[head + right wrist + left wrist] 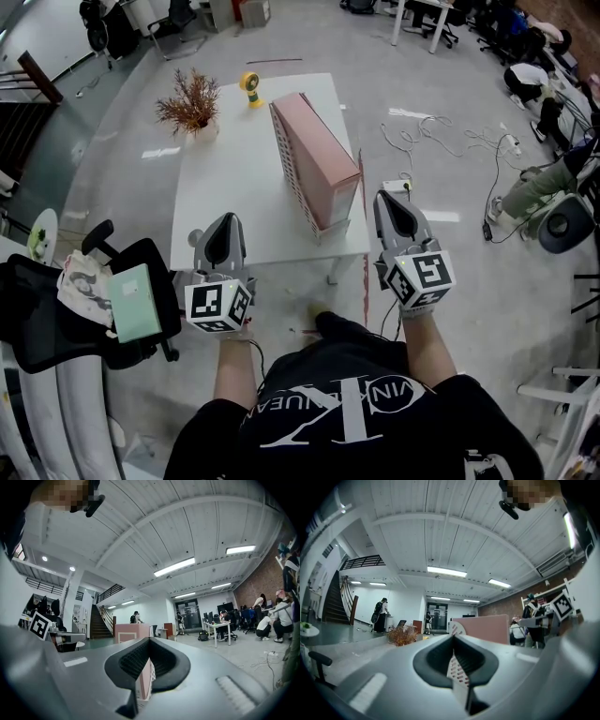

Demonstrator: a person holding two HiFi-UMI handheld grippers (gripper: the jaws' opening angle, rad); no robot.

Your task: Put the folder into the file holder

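A pink folder (317,155) stands upright in a white perforated file holder (293,178) at the right side of the white table (230,192). My left gripper (225,219) hovers at the table's near edge, left of the holder, shut with nothing in it. My right gripper (388,198) hangs just off the table's near right corner, beside the holder's near end, shut and empty too. In the left gripper view the folder (483,628) shows beyond the left gripper (453,640). In the right gripper view the folder (134,632) stands past the right gripper (149,641).
A dried plant in a pot (192,103) and a small yellow object (250,87) stand at the table's far end. A black office chair (56,309) with a green box (136,302) is at the left. Cables (441,131) lie on the floor at the right, near seated people.
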